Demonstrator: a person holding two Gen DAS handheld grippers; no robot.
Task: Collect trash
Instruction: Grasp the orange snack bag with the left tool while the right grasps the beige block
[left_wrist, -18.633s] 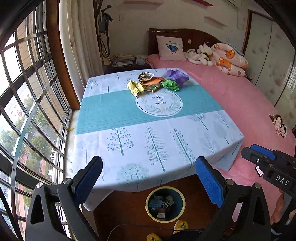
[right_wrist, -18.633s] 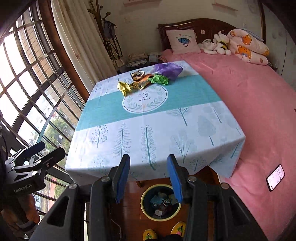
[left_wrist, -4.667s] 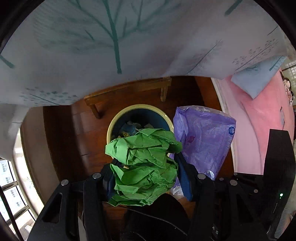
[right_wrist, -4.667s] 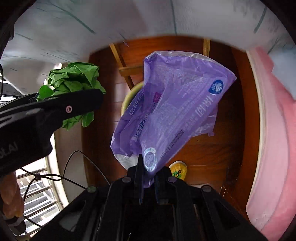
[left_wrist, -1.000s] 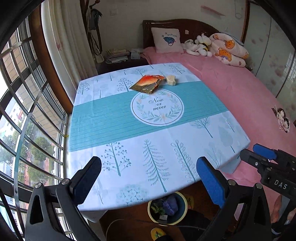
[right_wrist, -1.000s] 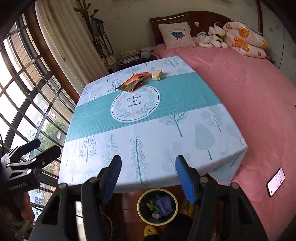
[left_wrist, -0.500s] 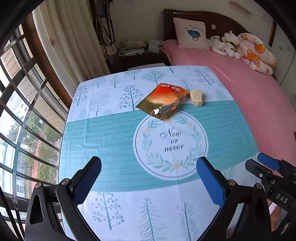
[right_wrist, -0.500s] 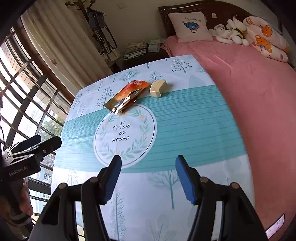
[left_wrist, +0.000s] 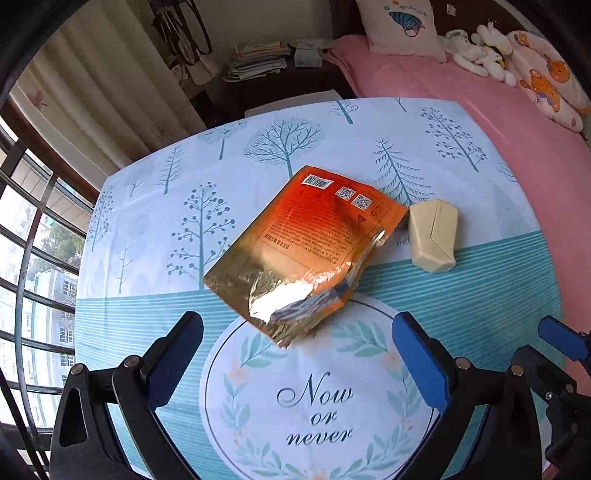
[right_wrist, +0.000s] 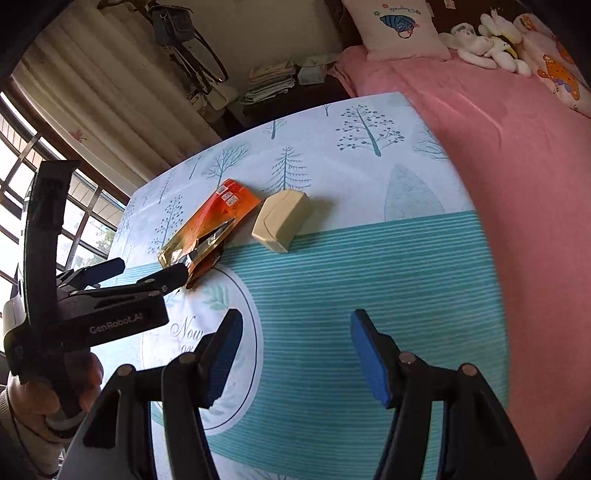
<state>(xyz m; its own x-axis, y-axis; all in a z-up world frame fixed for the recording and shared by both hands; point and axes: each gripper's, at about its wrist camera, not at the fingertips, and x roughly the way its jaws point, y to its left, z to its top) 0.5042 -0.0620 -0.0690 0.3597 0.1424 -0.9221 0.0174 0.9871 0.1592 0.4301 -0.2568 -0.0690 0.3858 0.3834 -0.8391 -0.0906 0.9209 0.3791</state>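
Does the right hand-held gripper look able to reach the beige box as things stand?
Probably yes. The right hand-held gripper is open and empty, and only bare tablecloth lies between it and the beige box; the orange packet sits to the box's left.

pink bed (left_wrist: 517, 122), pillow (left_wrist: 402, 27), curtain (left_wrist: 103, 88), books (left_wrist: 255, 61)

The surface (left_wrist: 155, 221) lay mostly bare, its teal band and printed circle open beneath both claws. Only two things stood in the way: an orange foil wrapper (left_wrist: 314, 243), crumpled and raised at its near end, and a cream box (left_wrist: 432, 236) just beside its right edge. The left claw (left_wrist: 295, 354) gaped wide with the wrapper's near end just ahead; the right claw (right_wrist: 295, 354) gaped over bare cloth, the box well ahead.
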